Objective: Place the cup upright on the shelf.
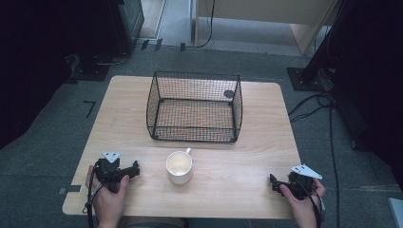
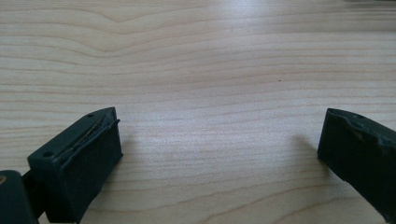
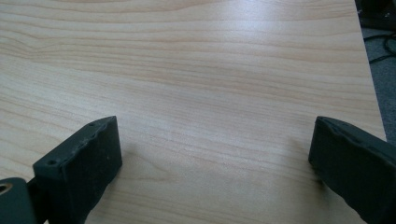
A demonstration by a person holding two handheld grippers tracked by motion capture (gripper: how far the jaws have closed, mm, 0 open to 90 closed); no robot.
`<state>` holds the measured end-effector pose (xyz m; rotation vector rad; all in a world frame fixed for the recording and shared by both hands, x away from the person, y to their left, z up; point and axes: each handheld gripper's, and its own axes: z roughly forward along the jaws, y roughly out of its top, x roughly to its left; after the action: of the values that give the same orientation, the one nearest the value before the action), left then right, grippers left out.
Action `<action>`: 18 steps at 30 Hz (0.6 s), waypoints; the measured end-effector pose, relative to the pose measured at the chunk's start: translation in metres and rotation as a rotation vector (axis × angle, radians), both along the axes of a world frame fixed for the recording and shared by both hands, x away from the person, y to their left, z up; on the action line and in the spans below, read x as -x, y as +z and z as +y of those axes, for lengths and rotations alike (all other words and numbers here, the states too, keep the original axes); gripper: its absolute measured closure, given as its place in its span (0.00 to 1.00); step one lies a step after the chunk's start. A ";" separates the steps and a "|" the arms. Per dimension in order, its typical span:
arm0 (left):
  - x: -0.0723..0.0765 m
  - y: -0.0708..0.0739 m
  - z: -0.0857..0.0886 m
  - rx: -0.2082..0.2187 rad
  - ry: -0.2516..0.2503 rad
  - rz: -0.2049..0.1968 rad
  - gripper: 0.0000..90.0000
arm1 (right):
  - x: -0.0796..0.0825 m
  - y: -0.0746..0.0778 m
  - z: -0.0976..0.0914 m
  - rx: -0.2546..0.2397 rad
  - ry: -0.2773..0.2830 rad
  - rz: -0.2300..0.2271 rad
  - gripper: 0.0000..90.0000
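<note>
A white mug (image 1: 179,167) with a small handle stands upright near the front middle of the wooden table (image 1: 256,123). Behind it sits a black wire mesh basket (image 1: 194,107), open at the top. My left gripper (image 1: 135,169) rests on the table at the front left, held by a hand, a short way left of the mug. In the left gripper view it (image 2: 219,149) is open over bare wood. My right gripper (image 1: 273,182) lies at the front right, also in a hand. In the right gripper view it (image 3: 215,154) stands open with nothing between its jaws.
A small dark round thing (image 1: 229,94) shows at the basket's far right corner. Cables (image 1: 313,107) trail over the grey carpet to the right. Dark equipment stands (image 1: 95,66) and wooden furniture (image 1: 266,19) lie beyond the table's far edge.
</note>
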<state>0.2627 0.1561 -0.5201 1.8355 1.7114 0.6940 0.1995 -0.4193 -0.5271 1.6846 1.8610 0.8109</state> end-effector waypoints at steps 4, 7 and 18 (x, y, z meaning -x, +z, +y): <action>0.000 0.000 0.000 0.000 0.000 0.000 0.00 | 0.002 0.003 0.002 0.003 -0.009 -0.022 0.08; 0.000 0.000 0.000 0.000 0.000 0.000 0.00 | 0.002 0.008 0.004 -0.019 -0.005 -0.036 0.08; 0.000 0.000 0.000 0.000 0.000 0.000 0.00 | -0.003 0.035 0.026 -0.051 0.061 -0.117 0.11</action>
<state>0.2627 0.1561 -0.5202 1.8354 1.7114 0.6942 0.2021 -0.3932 -0.4923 1.5814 1.8339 0.9677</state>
